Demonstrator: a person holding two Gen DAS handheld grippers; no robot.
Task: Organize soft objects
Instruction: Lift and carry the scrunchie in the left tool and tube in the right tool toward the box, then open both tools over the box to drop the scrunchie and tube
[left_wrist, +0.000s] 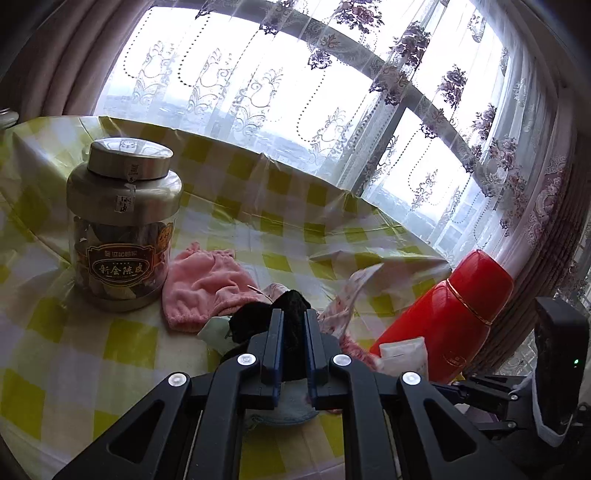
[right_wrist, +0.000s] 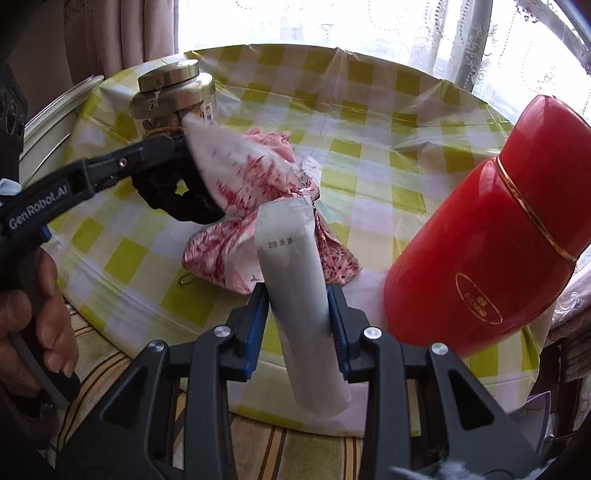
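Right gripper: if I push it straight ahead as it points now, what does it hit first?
The right gripper, shut on the white tube, would likely drive the tube's crimped end into the red-and-white patterned cloth on the table; depth is unclear.

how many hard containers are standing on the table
2: the tea jar at the left beside the pink cloth, the red flask at the right. Others may be hidden.

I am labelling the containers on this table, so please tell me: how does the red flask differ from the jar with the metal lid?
The red flask is opaque and glossy red; the jar has clear walls that show dark contents. The red flask carries thin gold bands and a gold oval logo; the jar has a brown label with Chinese characters and small stickers on its silver lid. The jar stands by the pink cloth, the red flask at the opposite side. Both stand on the checked tablecloth.
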